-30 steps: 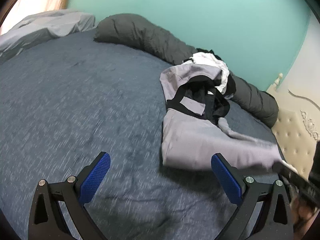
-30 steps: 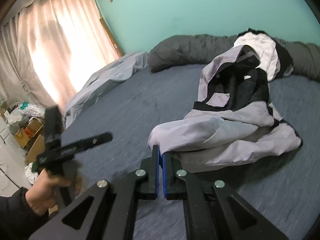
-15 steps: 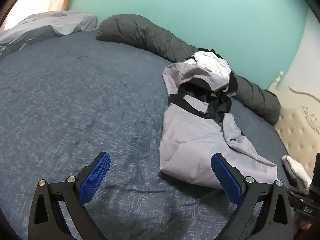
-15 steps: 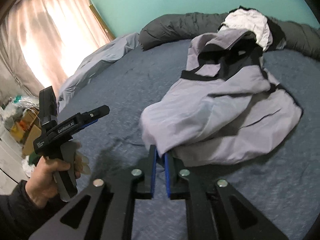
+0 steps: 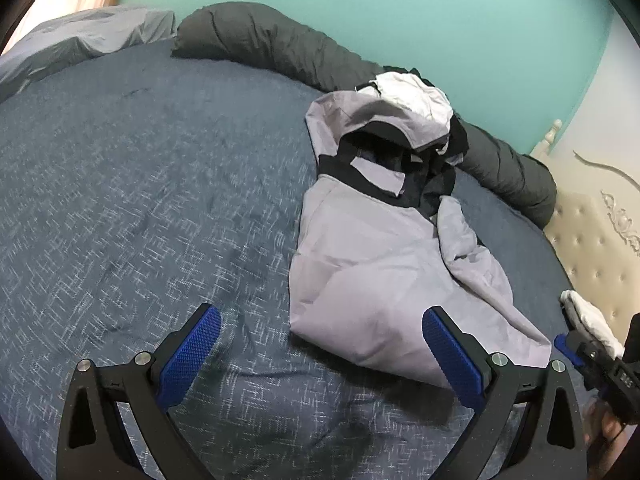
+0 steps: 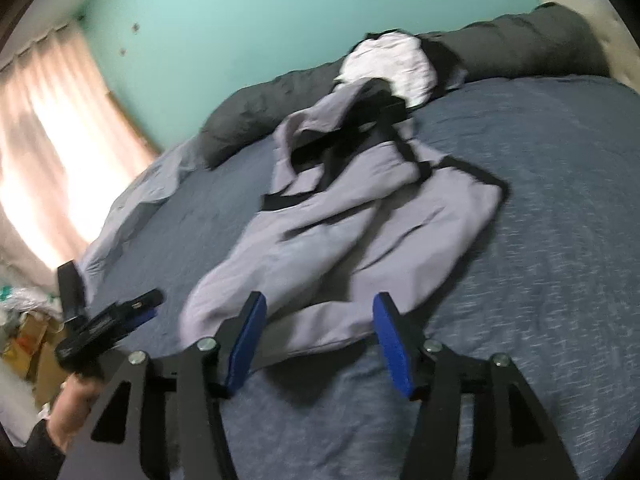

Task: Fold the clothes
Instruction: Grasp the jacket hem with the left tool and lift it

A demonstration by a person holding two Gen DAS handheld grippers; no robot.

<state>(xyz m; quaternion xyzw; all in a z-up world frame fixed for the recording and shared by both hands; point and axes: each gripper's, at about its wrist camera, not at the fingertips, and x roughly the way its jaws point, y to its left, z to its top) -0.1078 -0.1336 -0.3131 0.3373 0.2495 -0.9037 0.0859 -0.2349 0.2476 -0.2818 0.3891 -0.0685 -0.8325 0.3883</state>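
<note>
Grey jacket (image 5: 384, 264) lying crumpled on the blue bed (image 5: 140, 208), its hood near the dark bolster (image 5: 280, 48), left gripper (image 5: 320, 356) wide open just beside the jacket's hem, right gripper (image 6: 320, 336) opening over the hem, fingers holding nothing

Lilac-and-black jacket (image 5: 372, 264), flecked blue bedspread (image 5: 140, 184)

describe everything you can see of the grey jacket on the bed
The light grey jacket with black trim lies crumpled on the dark blue bedspread. It looks like thin, smooth fabric, with black bands across the chest and a hood at the far end. One sleeve lies folded over the body. A white garment sits at its hood end. No fingers touch it.
</note>
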